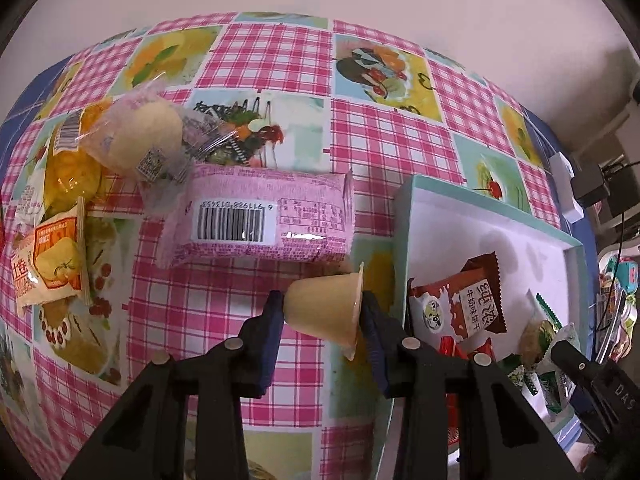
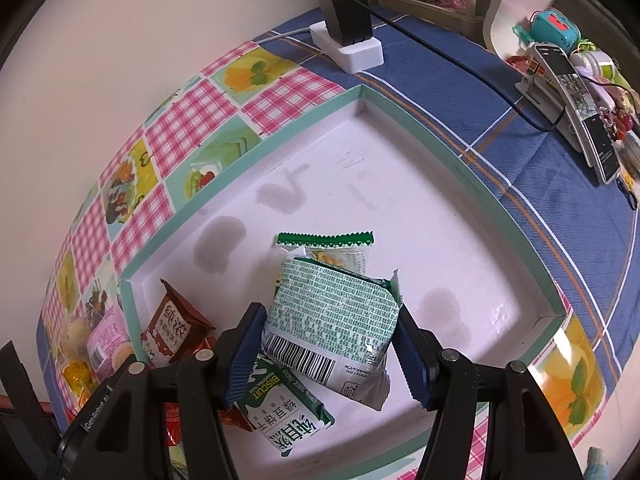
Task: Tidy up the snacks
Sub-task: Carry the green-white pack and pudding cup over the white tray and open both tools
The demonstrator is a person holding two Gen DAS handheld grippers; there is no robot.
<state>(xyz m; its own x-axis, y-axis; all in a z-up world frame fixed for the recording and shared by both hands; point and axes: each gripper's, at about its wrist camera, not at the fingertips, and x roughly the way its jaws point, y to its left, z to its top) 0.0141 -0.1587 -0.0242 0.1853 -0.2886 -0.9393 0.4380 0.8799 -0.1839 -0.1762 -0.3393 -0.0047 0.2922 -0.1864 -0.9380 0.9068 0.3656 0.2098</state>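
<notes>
The left tool [image 1: 322,312] is clenching a pale jelly cup [image 1: 326,312] lying sideways just above the checked tabletop [image 1: 384,136], beside the teal-rimmed tray [image 1: 404,216]. The right tool [image 2: 332,344] is gripping a green-and-white biscuit packet [image 2: 332,312] over the tray [image 2: 288,136], among other packets

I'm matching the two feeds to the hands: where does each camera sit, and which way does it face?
Left wrist: on the left hand-held gripper, looking steeply down at the checked tablecloth; its fingers clamp a jelly cup.
Right wrist: on the right hand-held gripper, looking down into the white tray; its fingers flank a green biscuit packet.
Shared: tray, brown biscuit packet.
</notes>
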